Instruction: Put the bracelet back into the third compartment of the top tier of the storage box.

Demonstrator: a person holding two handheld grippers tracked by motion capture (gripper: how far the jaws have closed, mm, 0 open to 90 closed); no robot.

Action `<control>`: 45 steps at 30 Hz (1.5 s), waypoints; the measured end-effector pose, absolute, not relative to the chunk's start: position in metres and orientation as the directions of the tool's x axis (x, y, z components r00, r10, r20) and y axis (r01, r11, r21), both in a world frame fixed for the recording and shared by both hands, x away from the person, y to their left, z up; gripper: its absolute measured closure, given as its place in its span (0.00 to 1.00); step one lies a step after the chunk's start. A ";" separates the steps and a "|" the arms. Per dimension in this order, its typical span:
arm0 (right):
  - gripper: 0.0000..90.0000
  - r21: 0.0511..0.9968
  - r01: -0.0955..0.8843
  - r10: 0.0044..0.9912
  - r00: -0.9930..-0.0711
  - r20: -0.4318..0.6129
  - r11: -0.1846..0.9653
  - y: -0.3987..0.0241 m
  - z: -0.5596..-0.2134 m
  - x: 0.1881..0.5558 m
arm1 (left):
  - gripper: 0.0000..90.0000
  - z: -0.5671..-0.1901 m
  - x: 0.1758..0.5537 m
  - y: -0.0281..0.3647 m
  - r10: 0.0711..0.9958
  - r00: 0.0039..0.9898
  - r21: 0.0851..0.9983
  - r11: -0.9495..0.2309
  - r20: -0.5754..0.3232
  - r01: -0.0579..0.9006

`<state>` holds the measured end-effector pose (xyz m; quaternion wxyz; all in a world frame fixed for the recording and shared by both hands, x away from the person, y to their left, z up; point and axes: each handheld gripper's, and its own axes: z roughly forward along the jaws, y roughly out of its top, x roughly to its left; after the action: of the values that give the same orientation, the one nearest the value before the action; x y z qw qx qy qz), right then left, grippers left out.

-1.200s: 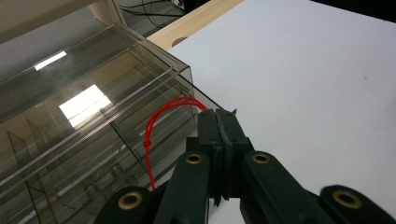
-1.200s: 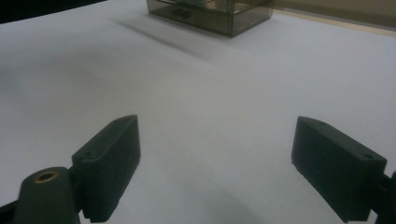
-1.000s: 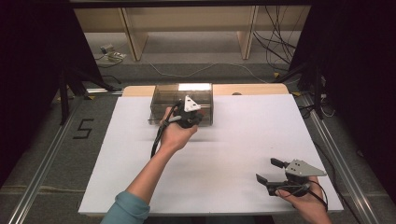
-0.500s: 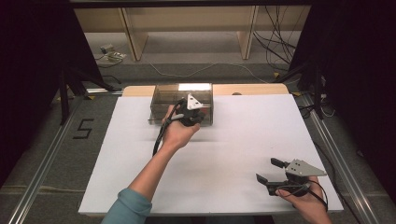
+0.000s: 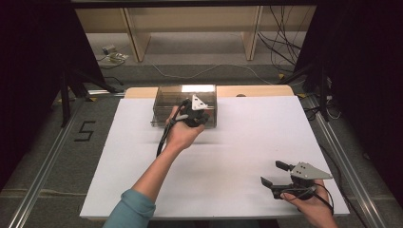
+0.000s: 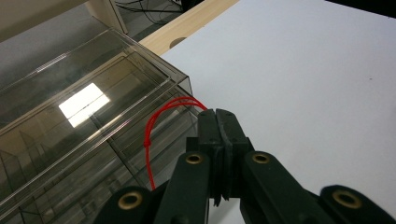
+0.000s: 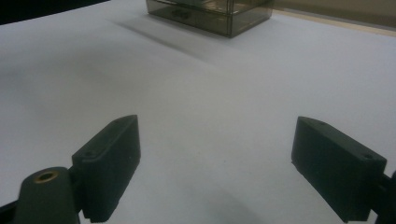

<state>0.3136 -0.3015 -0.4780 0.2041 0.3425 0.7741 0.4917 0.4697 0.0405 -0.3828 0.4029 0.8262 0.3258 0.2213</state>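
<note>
A smoky clear plastic box with inner dividers [image 5: 164, 102] stands at the far middle of the white table [image 5: 247, 137]. My left gripper [image 5: 196, 113] hovers over the box's near right part, held by a hand with a teal sleeve. In the left gripper view its jaws are pressed together [image 6: 218, 113] on a thin red string [image 6: 148, 133], which loops out to the left over the box [image 6: 70, 135]. My right gripper [image 5: 272, 174] rests at the near right of the table. It is open [image 7: 217, 123] with bare table between its fingers, and the box [image 7: 210, 11] lies far ahead of it.
A wooden strip with a round hole [image 6: 176, 43] runs behind the white surface. Beyond the table are shelf legs [image 5: 135, 40] and cables [image 5: 280, 52] on the floor. A taped "5" [image 5: 84, 131] marks the floor at the left.
</note>
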 end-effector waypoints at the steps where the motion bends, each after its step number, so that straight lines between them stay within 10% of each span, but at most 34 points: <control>1: 0.18 0.900 0.327 0.729 -0.684 0.017 0.287 -0.302 -0.478 0.314 | 1.00 -0.383 0.470 0.040 0.717 0.689 0.810 -0.462 0.103 0.360; 45: 0.18 0.902 0.323 0.729 -0.684 0.015 0.285 -0.302 -0.478 0.314 | 1.00 -0.382 0.485 0.032 0.699 0.710 0.767 -0.501 0.085 0.401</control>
<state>0.3141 -0.3025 -0.4784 0.2062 0.3396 0.7746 0.4921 0.4852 0.0320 -0.3820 0.3790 0.8436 0.3258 0.1967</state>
